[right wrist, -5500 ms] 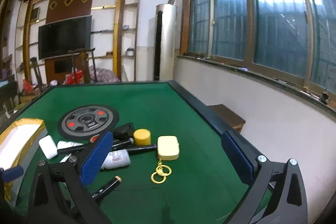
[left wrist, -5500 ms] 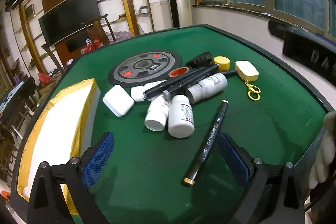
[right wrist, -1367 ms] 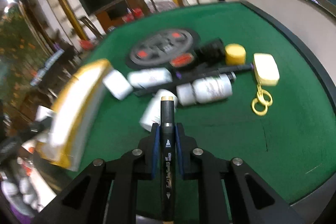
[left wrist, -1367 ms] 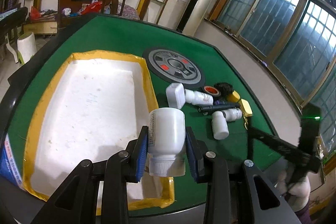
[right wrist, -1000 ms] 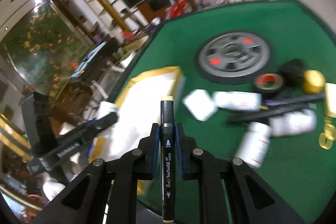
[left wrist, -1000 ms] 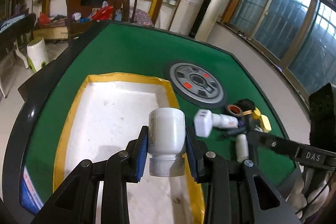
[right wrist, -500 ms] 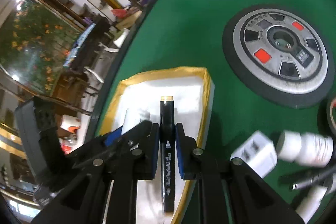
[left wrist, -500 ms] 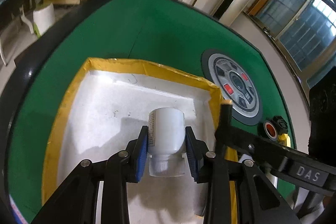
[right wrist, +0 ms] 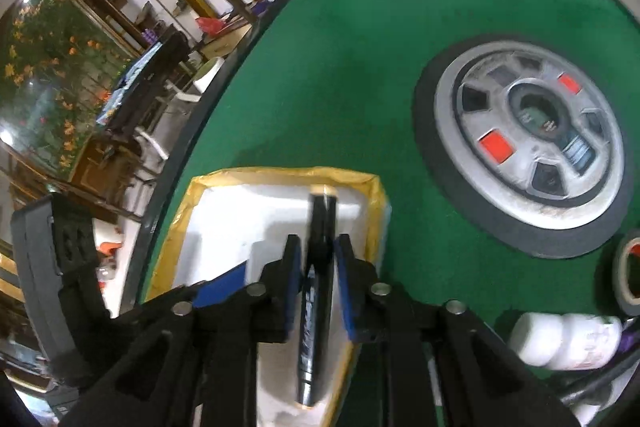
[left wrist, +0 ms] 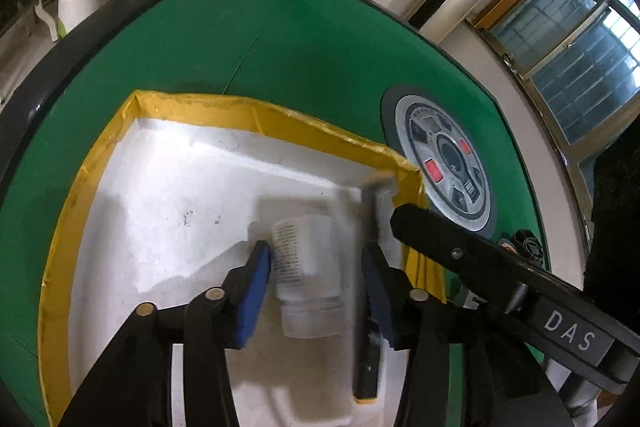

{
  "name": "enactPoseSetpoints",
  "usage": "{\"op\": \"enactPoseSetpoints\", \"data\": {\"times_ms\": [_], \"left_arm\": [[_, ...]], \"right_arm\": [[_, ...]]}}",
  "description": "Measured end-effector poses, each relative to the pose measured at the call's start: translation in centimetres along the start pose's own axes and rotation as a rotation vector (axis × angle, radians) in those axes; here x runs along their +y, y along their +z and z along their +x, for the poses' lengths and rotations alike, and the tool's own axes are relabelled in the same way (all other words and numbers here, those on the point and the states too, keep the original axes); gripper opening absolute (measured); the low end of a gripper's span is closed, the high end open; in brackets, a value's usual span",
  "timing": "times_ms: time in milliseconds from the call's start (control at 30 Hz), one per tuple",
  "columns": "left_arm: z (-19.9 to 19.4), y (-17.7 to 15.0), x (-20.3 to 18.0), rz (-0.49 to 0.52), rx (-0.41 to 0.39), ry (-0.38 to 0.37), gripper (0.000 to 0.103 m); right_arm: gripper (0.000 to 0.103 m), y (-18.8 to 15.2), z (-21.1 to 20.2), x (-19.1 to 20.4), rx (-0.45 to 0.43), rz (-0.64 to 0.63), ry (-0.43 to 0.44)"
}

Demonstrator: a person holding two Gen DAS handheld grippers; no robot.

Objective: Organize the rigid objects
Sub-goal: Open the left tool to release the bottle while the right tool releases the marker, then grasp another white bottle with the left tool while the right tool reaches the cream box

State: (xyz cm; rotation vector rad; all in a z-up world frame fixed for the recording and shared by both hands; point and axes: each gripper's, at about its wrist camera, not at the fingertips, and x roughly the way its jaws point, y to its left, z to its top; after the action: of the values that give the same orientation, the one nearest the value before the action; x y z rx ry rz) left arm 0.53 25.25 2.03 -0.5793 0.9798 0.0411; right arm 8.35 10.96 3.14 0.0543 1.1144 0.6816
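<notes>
Your left gripper (left wrist: pixel 316 287) hangs over the white tray (left wrist: pixel 160 211), the one with the yellow taped rim, and its jaws have just been opening; the white bottle (left wrist: pixel 306 267) lies between the blue pads (left wrist: pixel 254 291) with a sliver of daylight on each side, so nothing presses on it now (it looks blurred, cap toward the camera, down on or just above the tray floor; I cannot tell which). Beside it on the right, inside the same tray, the black marker (left wrist: pixel 366 303) shows as a long dark streak running up toward the far right corner of the tray.

Your right gripper (right wrist: pixel 318 291) points down over that corner too, and its jaws have just been opening as well, though only to a narrow gap; the black marker (right wrist: pixel 316 303) sits lengthwise between the blue pads (right wrist: pixel 344 291), blurred, and the pads appear clear of it on both sides. Its far tip lies near the tray's (right wrist: pixel 280 173) yellow back rim. The left gripper's blue pad (right wrist: pixel 220 285) shows at the lower left of this view, close alongside.

The tray rests on the green table (right wrist: pixel 360 67); to its right is the round grey disc (right wrist: pixel 528 143) with red squares, set into the felt. Near the right edge you can see a roll of tape (right wrist: pixel 626 279) and, below it, a white bottle lying on its side (right wrist: pixel 568 339), both well apart from the tray.
</notes>
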Motion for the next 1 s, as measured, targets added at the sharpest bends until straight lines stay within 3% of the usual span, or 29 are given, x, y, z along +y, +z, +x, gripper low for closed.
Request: {"op": "enactPoseSetpoints", "data": {"times_ms": [267, 333, 367, 433, 533, 600, 733, 833, 1000], "left_arm": [[-3.6, 0.0, -0.6, -0.013, -0.064, 0.002, 0.051], [-5.1, -0.5, -1.3, -0.003, -0.090, -0.002, 0.051], [-5.9, -0.8, -1.8, 0.005, -0.103, -0.009, 0.051], [-7.4, -1.6, -3.0, 0.020, -0.126, -0.023, 0.065], [-9.2, -3.4, -5.0, 0.034, -0.156, -0.065, 0.070], [-9.2, -4.4, -6.5, 0.048, -0.147, -0.095, 0.071], [-7.7, -6.6, -10.2, 0.110, -0.101, -0.125, 0.071], [-5.3, -8.2, -12.7, 0.149, -0.039, -0.114, 0.071], [-2.2, -10.9, -16.4, 0.235, 0.035, -0.091, 0.071]], "right_arm": [[0.030, -1.0, -5.9, -1.7, -0.140, -0.017, 0.012], [0.037, -1.9, -8.4, -2.7, -0.202, -0.032, -0.002], [0.041, -2.5, -9.8, -3.2, -0.244, -0.041, -0.021], [0.055, -3.9, -12.6, -3.9, -0.335, -0.062, -0.082], [0.075, -6.2, -16.0, -5.3, -0.474, -0.082, -0.224], [0.082, -7.7, -17.6, -7.2, -0.542, -0.073, -0.316], [0.082, -9.2, -18.5, -12.9, -0.570, 0.014, -0.434], [0.082, -10.4, -18.6, -17.1, -0.588, 0.108, -0.471], [0.082, -11.7, -19.0, -21.9, -0.610, 0.246, -0.452]]}}
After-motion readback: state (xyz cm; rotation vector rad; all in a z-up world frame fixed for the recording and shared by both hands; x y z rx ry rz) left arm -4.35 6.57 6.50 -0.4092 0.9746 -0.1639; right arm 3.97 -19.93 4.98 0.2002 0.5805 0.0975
